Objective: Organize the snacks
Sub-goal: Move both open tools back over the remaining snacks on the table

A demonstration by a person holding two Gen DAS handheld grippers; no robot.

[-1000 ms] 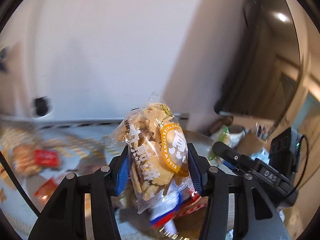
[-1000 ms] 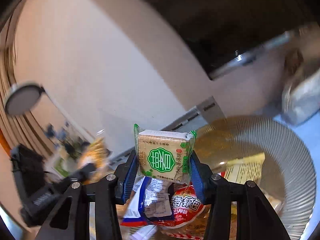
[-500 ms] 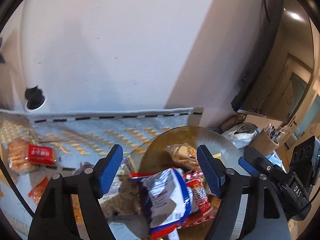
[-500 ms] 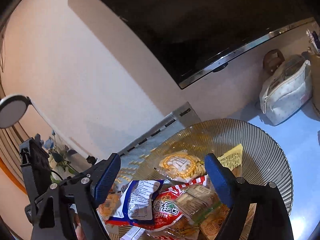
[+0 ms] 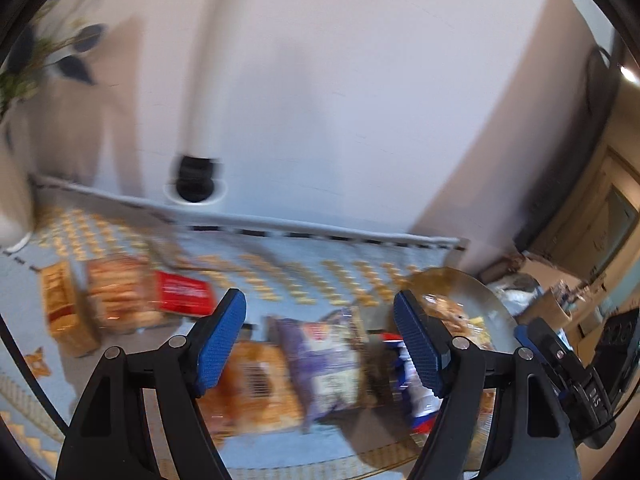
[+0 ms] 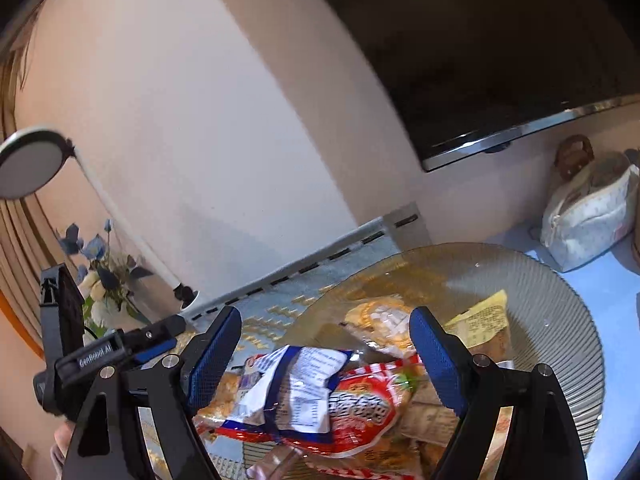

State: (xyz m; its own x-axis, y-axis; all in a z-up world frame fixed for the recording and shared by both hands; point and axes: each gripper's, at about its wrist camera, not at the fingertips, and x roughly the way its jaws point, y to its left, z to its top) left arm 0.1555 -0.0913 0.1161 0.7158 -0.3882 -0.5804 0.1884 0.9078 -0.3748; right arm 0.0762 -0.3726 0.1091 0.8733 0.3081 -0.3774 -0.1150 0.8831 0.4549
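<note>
A ribbed amber glass plate (image 6: 560,312) holds several snack packs, among them a red pack (image 6: 360,408), a blue-and-white pack (image 6: 304,384) and a yellow cracker pack (image 6: 384,316). My right gripper (image 6: 324,356) is open and empty above the plate's near side. My left gripper (image 5: 320,344) is open and empty over the blue mat (image 5: 280,264), left of the plate (image 5: 472,292). Below it lie a purple pack (image 5: 324,356) and an orange pack (image 5: 256,392), both blurred. A red-labelled biscuit pack (image 5: 152,292) and an orange box (image 5: 60,304) lie further left.
A lamp base (image 5: 196,180) stands by the wall at the mat's back edge. A vase of blue flowers (image 6: 100,276) stands at the left. A white pouch (image 6: 588,216) sits right of the plate under a dark screen (image 6: 500,48).
Both grippers have opened and let go of their packs, the cracker bag and the green-labelled pack. The left gripper has swung left, away from the plate, over the mat.
</note>
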